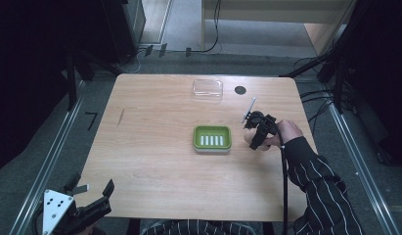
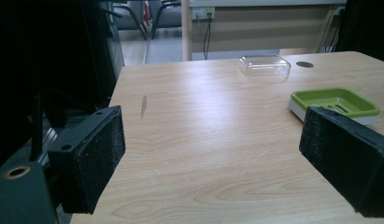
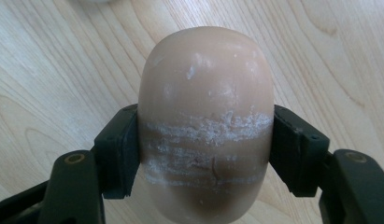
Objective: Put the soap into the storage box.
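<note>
A beige bar of soap with white scuff marks is clamped between the two black jaws of my right gripper, just above the wood. In the high view that right gripper is to the right of a green soap dish with a slotted floor, and the soap peeks out under it. My left gripper rests at the table's front left corner, jaws wide apart with nothing between them. Its own view has both pads spread and the green dish ahead to the right.
A clear plastic lid lies at the table's far side, with a dark round hole to its right. The same lid shows in the left gripper view. The wooden table has metal rails along both sides. A striped sleeve enters from bottom right.
</note>
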`<move>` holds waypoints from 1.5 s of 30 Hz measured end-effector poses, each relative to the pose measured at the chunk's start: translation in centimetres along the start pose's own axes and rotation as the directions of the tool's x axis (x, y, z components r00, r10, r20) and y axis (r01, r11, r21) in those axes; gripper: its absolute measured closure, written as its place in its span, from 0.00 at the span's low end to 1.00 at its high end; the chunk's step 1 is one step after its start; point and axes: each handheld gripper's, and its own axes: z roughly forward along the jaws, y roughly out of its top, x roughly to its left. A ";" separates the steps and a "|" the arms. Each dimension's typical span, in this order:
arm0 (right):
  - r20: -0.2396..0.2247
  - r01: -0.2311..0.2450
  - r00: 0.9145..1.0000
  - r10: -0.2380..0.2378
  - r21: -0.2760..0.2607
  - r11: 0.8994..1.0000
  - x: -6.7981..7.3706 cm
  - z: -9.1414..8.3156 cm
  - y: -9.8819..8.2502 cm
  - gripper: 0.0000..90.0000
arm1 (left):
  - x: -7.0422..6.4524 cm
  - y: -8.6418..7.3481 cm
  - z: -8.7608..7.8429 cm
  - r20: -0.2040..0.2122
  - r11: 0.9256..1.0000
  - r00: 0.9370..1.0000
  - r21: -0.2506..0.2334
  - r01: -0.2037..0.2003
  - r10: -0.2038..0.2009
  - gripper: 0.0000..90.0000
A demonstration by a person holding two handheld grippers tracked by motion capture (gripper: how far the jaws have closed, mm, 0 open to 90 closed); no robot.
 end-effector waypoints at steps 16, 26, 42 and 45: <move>0.005 0.058 0.998 -0.058 -0.006 0.998 0.6 -0.8 1.8 0.37 | 0.1 0.0 0.0 0.001 1.000 1.000 -0.002 0.001 -0.001 0.08; 0.010 0.085 0.996 -0.085 -0.011 0.996 0.9 -1.0 2.8 0.37 | 0.1 0.0 0.0 -0.001 1.000 1.000 0.000 0.000 0.000 0.08; 0.016 0.144 0.989 -0.144 -0.028 0.989 1.4 -1.4 4.8 0.38 | 0.1 -0.1 -0.2 -0.007 1.000 1.000 0.001 0.006 -0.006 0.08; 0.015 0.161 0.987 -0.160 -0.036 0.986 1.5 -1.4 5.2 0.37 | 0.2 -0.1 -0.3 -0.010 1.000 1.000 0.004 0.007 -0.007 0.08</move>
